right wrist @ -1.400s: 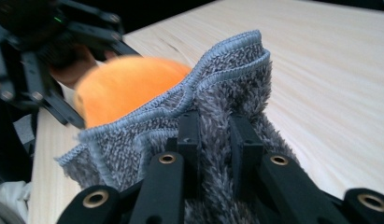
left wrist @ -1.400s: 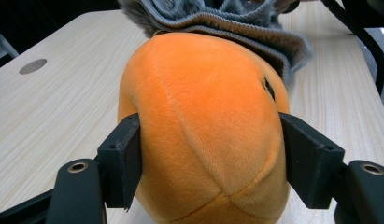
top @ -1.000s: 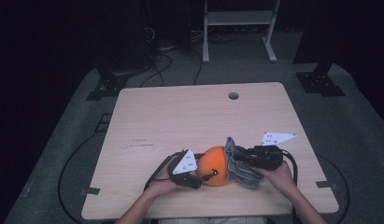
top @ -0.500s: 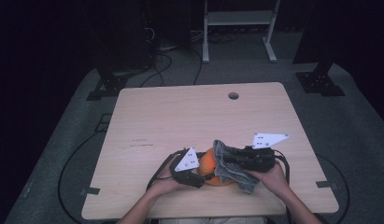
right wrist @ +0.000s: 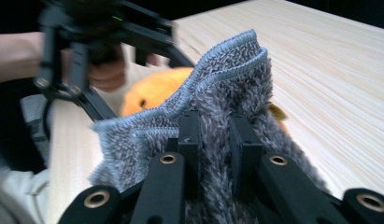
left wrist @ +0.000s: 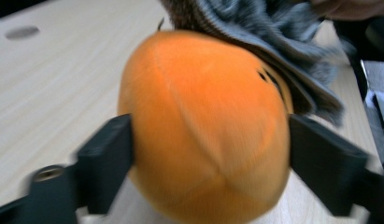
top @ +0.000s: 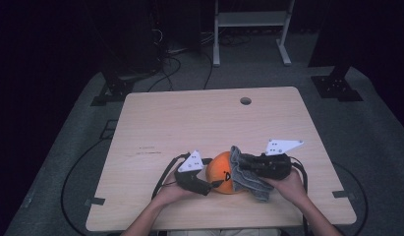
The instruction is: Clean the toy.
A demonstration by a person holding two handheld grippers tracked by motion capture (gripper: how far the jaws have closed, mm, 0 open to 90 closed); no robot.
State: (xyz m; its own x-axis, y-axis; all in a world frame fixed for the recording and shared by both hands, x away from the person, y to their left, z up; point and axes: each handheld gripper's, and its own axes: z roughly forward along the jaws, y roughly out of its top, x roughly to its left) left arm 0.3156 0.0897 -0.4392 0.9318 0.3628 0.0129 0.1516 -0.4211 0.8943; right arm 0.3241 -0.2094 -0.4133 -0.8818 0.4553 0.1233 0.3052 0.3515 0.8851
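An orange plush ball (top: 219,178) sits near the table's front edge. My left gripper (top: 208,186) grips it from the left; in the left gripper view the two black jaws press its sides (left wrist: 203,126). Those jaws have just been opening slightly, with the ball still between them. My right gripper (top: 245,169) comes in from the right, shut on a grey fluffy cloth (top: 251,181) that drapes over the ball's right side. In the right gripper view the cloth (right wrist: 227,79) bunches between the jaws (right wrist: 213,135), with the ball (right wrist: 157,91) behind it.
The light wooden table (top: 189,123) has a small round hole (top: 245,101) near its far edge. Black cables loop from both grippers. Beyond the table, a white metal stand (top: 248,29) and dark equipment bases stand on the grey floor.
The right gripper carried the cloth leftward from beside the ball onto it, then drew back a little so more orange shows. The left hand has stayed where it was.
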